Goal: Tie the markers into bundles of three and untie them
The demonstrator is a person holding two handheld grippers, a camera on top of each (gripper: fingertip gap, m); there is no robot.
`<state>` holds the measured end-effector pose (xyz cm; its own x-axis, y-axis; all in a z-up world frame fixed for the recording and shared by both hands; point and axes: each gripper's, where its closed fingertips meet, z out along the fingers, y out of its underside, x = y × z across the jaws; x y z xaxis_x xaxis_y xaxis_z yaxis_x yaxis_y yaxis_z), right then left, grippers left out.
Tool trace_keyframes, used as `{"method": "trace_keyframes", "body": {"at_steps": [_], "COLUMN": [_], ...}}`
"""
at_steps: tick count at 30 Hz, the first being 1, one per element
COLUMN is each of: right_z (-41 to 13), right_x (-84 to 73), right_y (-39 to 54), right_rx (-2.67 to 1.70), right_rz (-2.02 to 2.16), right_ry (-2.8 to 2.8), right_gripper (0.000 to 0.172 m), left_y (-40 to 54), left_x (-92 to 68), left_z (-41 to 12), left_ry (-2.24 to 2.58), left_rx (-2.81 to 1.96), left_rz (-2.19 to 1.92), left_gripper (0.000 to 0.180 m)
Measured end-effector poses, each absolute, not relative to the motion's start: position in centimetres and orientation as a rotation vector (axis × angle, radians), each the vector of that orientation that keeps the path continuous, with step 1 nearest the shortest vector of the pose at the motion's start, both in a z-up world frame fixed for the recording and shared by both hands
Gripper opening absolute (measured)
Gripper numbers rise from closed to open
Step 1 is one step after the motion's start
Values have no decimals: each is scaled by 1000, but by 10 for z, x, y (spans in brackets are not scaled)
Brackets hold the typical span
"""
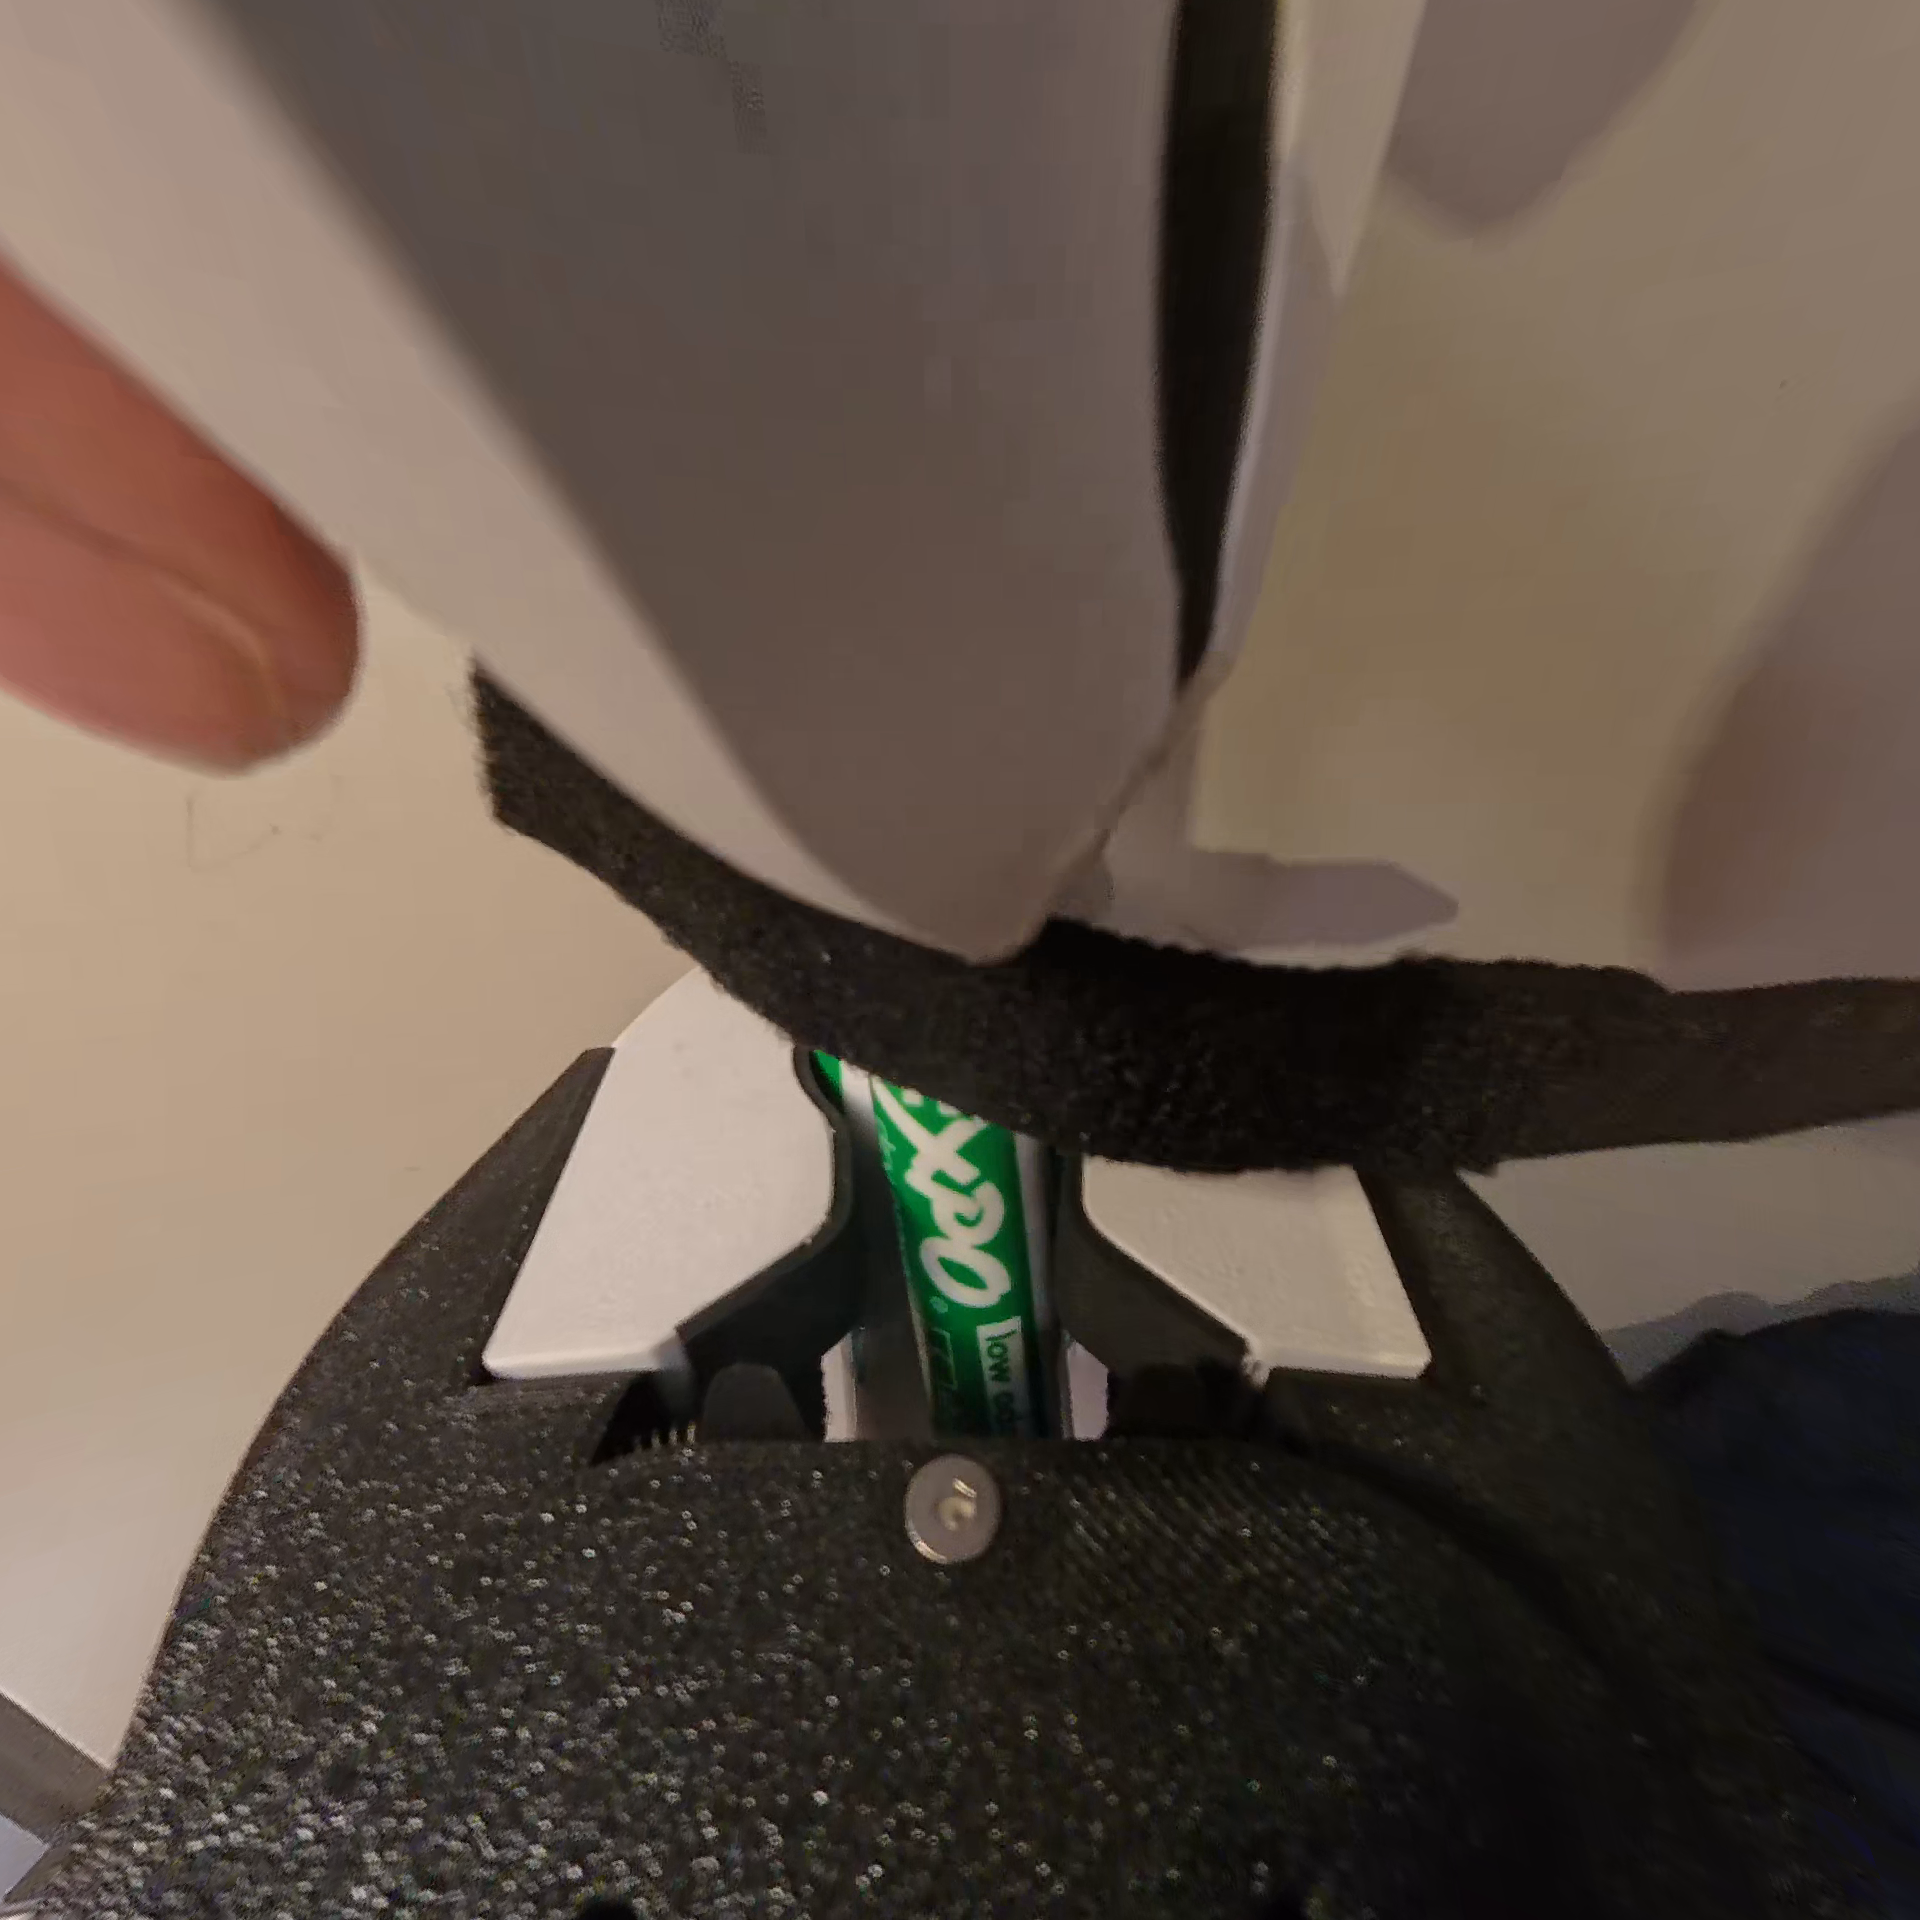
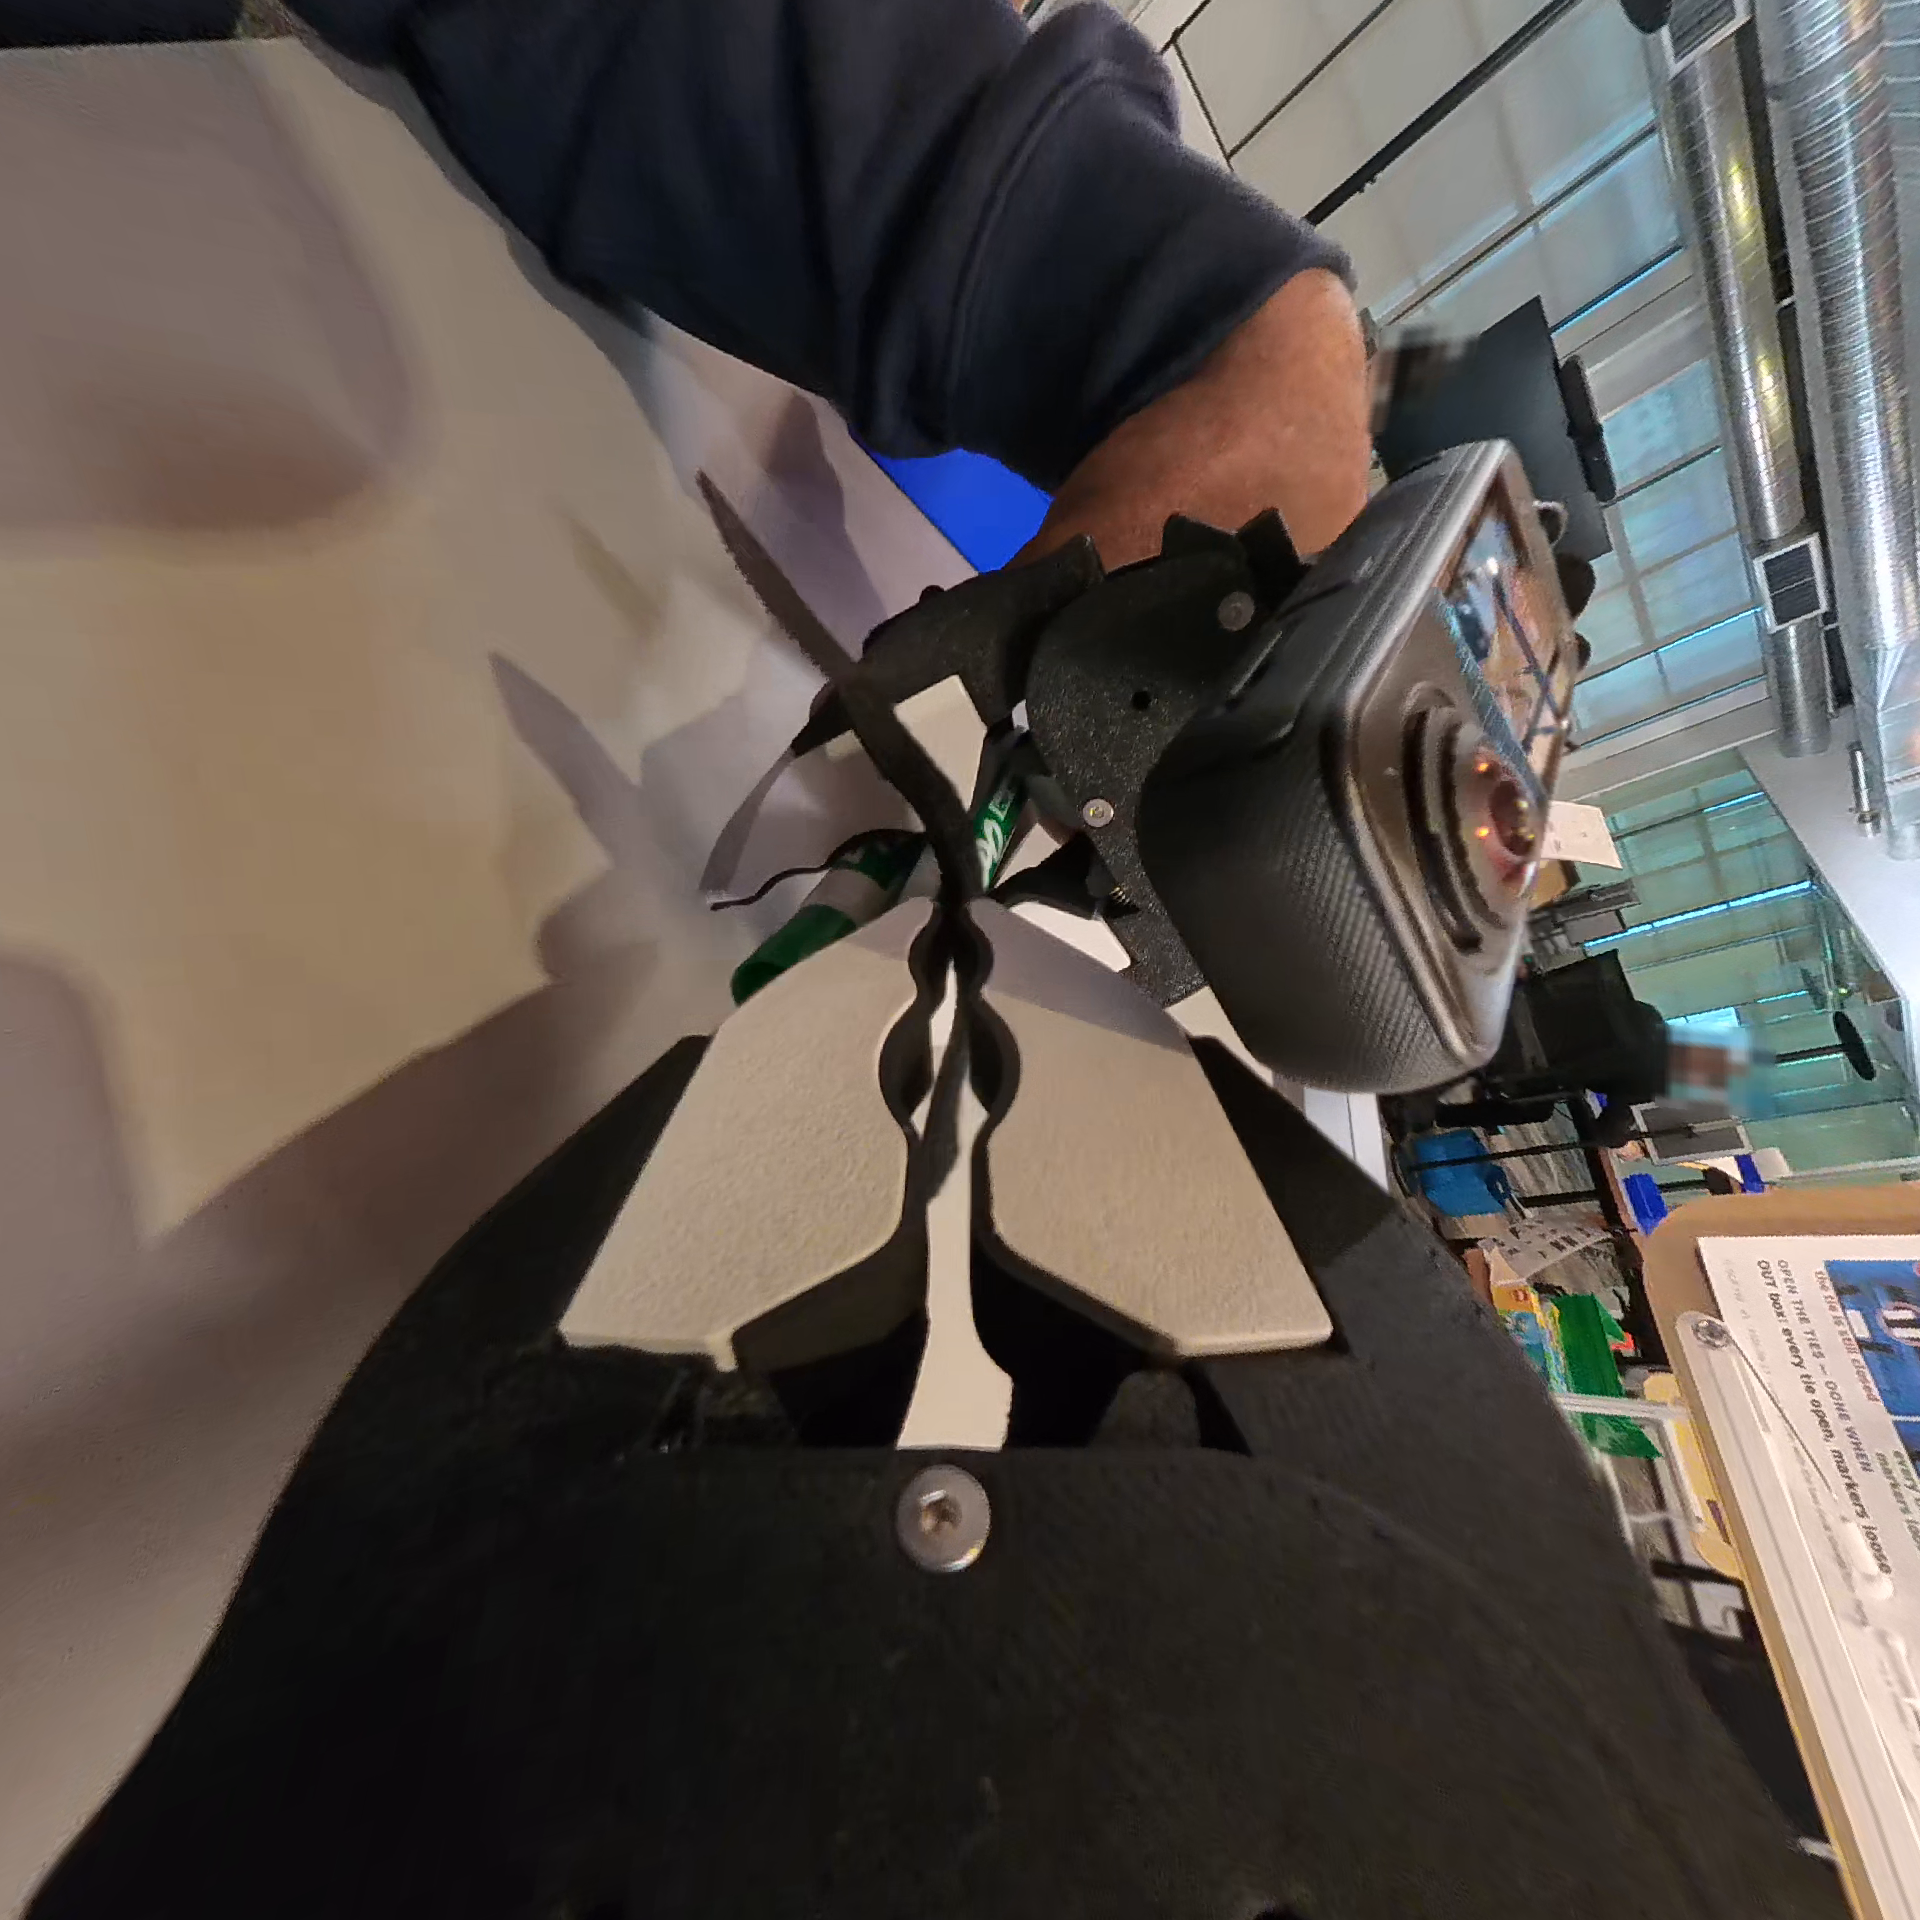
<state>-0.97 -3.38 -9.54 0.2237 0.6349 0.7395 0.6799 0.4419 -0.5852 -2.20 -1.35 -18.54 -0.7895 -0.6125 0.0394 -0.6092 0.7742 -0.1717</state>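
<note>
Clamping green marker (image 1: 940,1247) bearing white lettering, black strap (image 2: 940,1081) pinched

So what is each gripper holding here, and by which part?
The left gripper clamps a green marker around the printed middle of its barrel. The right gripper is shut on the black strap, pinching it partway along at the fingertips.

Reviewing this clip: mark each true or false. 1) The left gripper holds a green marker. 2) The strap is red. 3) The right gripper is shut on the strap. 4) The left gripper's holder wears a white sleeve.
1) True: the left gripper clamps the green marker.
2) False: the strap is black.
3) True: the right gripper pinches it.
4) False: the sleeve is dark navy.
</note>
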Motion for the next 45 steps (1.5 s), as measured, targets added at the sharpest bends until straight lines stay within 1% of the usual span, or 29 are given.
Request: {"method": "trace_keyframes", "body": {"at_steps": [1,11,14,18,19,24,29,34,42,45], "right_z": [-96,-94,-93,-94,-94,-92,-90,-100,-98,-107], "right_x": [-10,-11,-11,-7,-7,-6,-10,-14,-4,-6], "right_y": [-33,-32,-31,-26,-26,-24,-25,-27,-36,-39], "right_rx": [-1235,-1282,-1289,-1305,-1315,-1359,-1372,-1390,-1470,-1479], "right_rz": [-52,-16,-20,-60,-52,-23,-7,2,63,-28], "right_ry": [-1461,-1411,-1388,-1356,-1348,-1279,-1260,-1297,-1216,-1208], "right_gripper": [1,16,16,10,9,10,13,19,22,24], "left_y": [-14,-16,-16,-16,-15,-15,-14,-13,-11,-10], "left_x": [-22,-19,-19,-20,-20,-18,-15,-15,-13,-13], "left_z": [-185,-185,-184,-184,-184,-183,-182,-185,-186,-186], "left_ry": [2943,2940,2939,2943,2942,2933,2917,2923,2920,2919], "left_rx": [-1006,-981,-983,-987,-989,-995,-992,-994,-1004,-1003], "left_rz": [-275,-270,-272,-270,-266,-271,-259,-238,-227,-225], "left_gripper": [39,41,40,41,38,41,41,42,40,42]}}
